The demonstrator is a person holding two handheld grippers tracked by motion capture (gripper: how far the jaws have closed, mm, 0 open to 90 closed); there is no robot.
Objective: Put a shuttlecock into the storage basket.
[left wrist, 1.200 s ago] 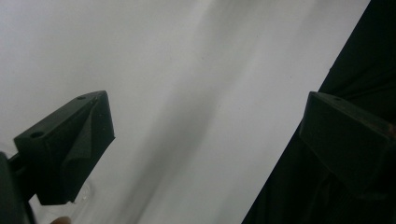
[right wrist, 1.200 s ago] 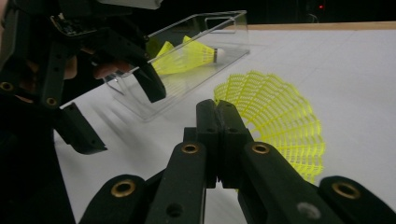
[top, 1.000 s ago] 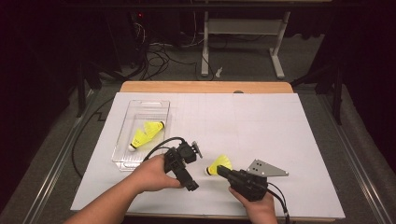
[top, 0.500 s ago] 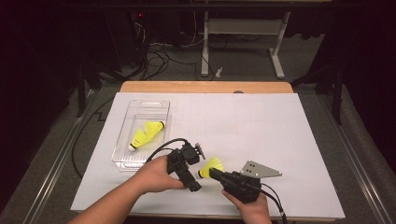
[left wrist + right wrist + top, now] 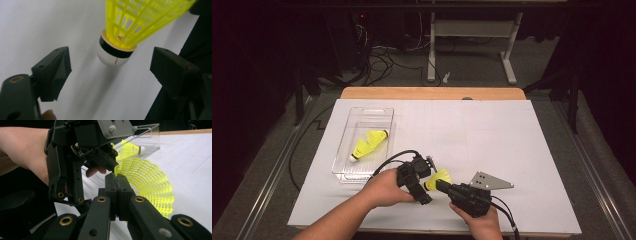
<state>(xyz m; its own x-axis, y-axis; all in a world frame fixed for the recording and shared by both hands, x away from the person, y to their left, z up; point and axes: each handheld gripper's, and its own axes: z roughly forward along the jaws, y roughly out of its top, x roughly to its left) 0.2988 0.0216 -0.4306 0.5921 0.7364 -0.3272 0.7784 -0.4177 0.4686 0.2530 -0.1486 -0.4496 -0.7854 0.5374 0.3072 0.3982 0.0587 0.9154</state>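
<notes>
Left gripper view showed the yellow shuttlecock (image 5: 120, 35) hanging cork-down between the jaws of the left hand-held gripper (image 5: 110, 72), its rounded white cork (image 5: 113, 56) clear of both pads and just above the white worktop (image 5: 37, 25). Those jaws had just been closing in but stood apart, touching nothing. Right gripper view showed the right hand-held gripper (image 5: 116, 195) clenched on the edge of the mesh skirt (image 5: 147, 185), holding the shuttlecock up near the front of the worktop. By its look the shuttlecock would be very light, its plastic skirt springy and easily crushed, the cork firm but smooth and round; the banded cork seemed the safer place to pinch. Another shuttlecock (image 5: 369, 142) lay in the clear tray (image 5: 343, 150) to the left.
</notes>
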